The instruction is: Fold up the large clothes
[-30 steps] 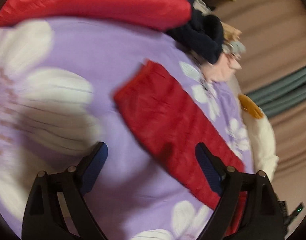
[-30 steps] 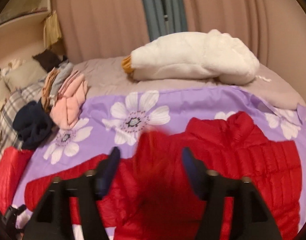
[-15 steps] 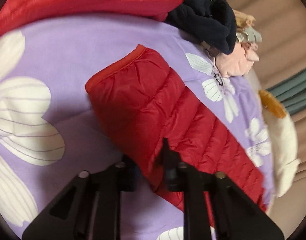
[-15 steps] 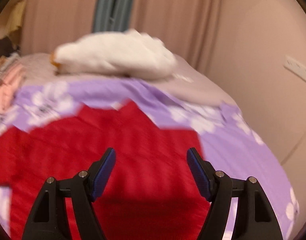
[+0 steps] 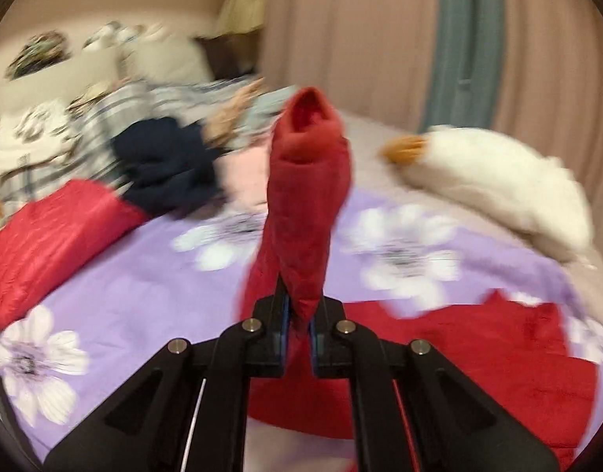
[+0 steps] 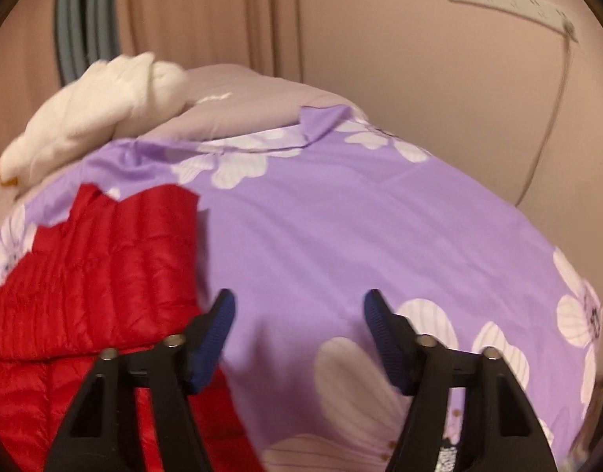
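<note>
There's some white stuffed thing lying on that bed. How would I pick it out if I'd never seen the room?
Start at the bed with the purple flowered sheet, then look to its far side, toward the pink curtain. The white plush toy lies there on plain greyish bedding, beyond the red puffer jacket. It is the only fluffy white thing, with an orange tip at one end.

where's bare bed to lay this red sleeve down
Free: the purple floral sheet right of the red puffer jacket, under the open right gripper. Crowded: clothes pile and white plush goose at the far edge.
</note>
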A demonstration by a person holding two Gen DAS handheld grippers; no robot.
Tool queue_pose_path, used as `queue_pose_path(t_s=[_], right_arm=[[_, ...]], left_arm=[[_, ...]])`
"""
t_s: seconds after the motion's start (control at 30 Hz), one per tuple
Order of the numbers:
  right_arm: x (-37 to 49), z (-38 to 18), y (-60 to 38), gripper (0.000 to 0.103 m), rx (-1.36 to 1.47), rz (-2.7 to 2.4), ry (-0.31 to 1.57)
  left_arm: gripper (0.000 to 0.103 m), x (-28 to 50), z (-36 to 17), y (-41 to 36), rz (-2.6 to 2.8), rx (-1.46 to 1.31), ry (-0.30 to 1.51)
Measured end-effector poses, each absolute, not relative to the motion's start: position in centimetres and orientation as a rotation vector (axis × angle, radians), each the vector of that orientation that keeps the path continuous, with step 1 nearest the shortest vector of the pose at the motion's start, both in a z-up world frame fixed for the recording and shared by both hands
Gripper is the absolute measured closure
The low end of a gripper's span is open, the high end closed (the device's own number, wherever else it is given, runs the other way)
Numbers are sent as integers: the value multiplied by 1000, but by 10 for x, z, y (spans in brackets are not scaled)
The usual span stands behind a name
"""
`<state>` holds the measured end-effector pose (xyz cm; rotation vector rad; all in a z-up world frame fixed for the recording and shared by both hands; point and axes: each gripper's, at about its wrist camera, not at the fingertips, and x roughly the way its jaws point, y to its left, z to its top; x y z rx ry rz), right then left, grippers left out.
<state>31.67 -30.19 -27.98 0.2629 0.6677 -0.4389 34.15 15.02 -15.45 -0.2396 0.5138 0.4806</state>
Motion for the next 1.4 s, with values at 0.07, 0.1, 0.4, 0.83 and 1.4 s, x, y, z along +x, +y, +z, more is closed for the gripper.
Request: queue_pose_path(t_s=[0.07,0.1,0.4,0.83,1.4], right_arm=[[316,-282,-311,68,263,-450,682],[315,-282,-314,75,264,-451,687],[303,-273,-331,80,267,-479,626],[286,-260,-344,80,355,-565,616],[333,-202,-234,80,242,-343,529]], left_arm=[[96,345,-148,108,397,-251,501],[96,347,-146,86,356,-240,497],[95,369,-156,-102,29,-138,558],[37,329,-147,-169,-118,-73,514],[61,355,-171,40,346,-223,522]])
